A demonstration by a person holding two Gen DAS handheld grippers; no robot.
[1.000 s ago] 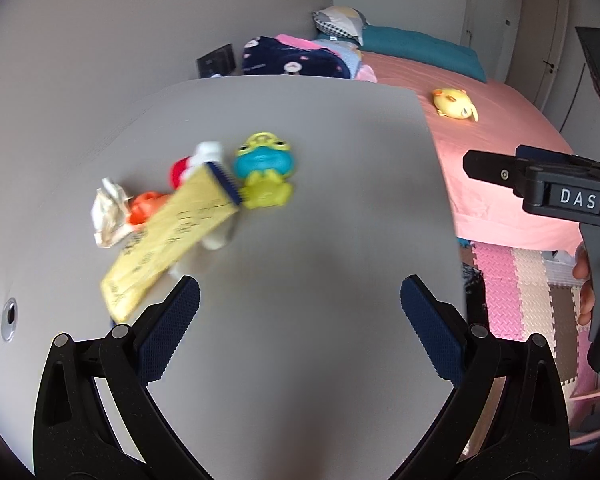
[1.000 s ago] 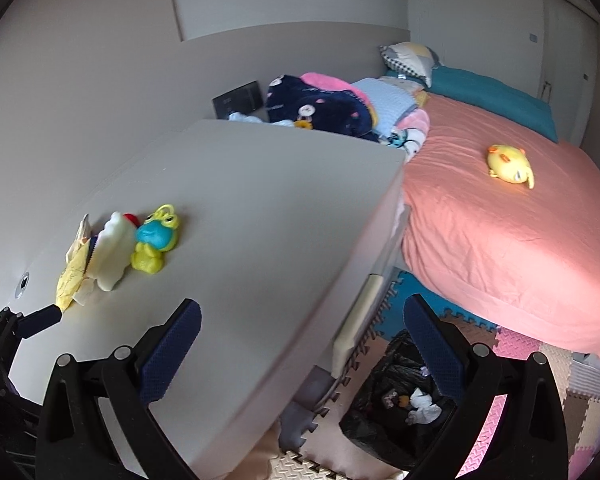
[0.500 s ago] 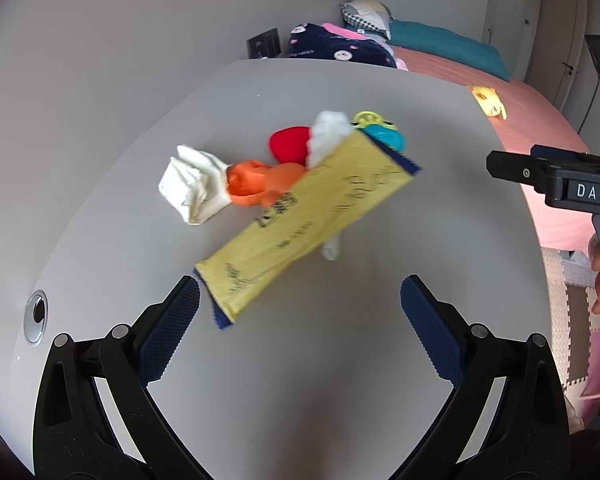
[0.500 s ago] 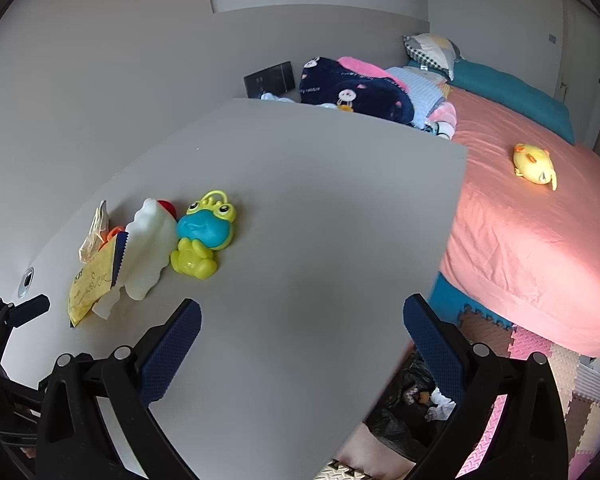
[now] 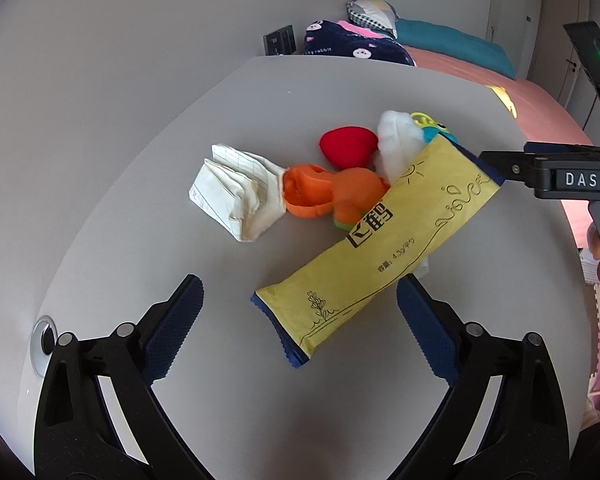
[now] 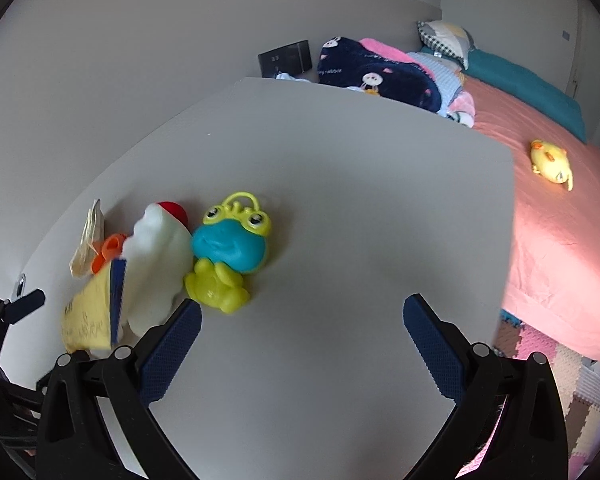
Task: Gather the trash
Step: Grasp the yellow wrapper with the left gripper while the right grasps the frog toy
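Both claws hang released over the grey worktop [image 5: 148, 128]. The left claw [image 5: 300, 320] straddles the near end of a yellow sachet packet [image 5: 380, 248], which lies slanted over an orange toy [image 5: 332, 192] and a white plush [image 5: 398, 144]. A crumpled lined paper [image 5: 232, 188] touches the orange toy. The right claw [image 6: 302, 336] hovers near a green-and-blue frog toy [image 6: 228, 252], gripping nothing.

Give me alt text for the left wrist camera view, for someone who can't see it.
The open left gripper hovers over a grey table, its fingers on either side of the near end of a yellow packet. The packet leans on a pile behind it: crumpled lined paper, an orange toy, a red ball and a white bottle. The right gripper enters from the right edge.
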